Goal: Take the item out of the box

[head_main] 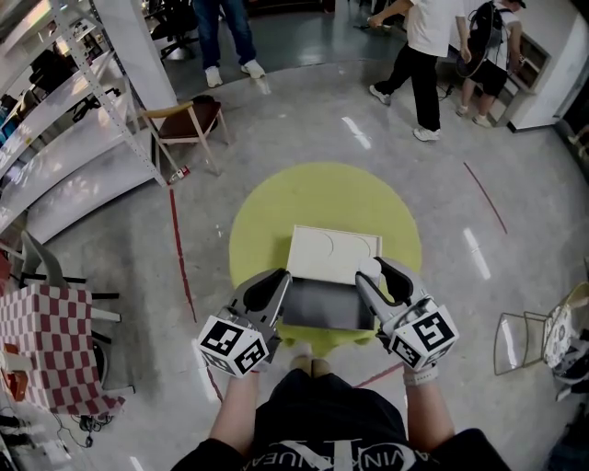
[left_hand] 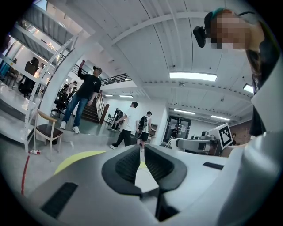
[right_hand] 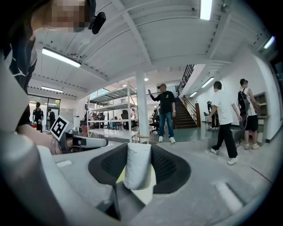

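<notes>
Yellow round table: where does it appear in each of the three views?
Head view: table at centre, under the box.
Left gripper view: yellow strip, lower left.
Right gripper view: yellow sliver between the fingers, beside the white item.
Shared landmark: walking person in white shirt, black trousers.

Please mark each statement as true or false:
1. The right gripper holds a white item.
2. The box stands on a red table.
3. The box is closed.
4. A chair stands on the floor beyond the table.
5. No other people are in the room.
1. True. The right gripper has its jaws closed on a white item.
2. False. The box stands on a round yellow table.
3. False. The box is open: its dark inside shows, and the lid lies flat behind it.
4. True. A chair stands beyond the table, to the left.
5. False. Several people stand or walk in the background.
</notes>
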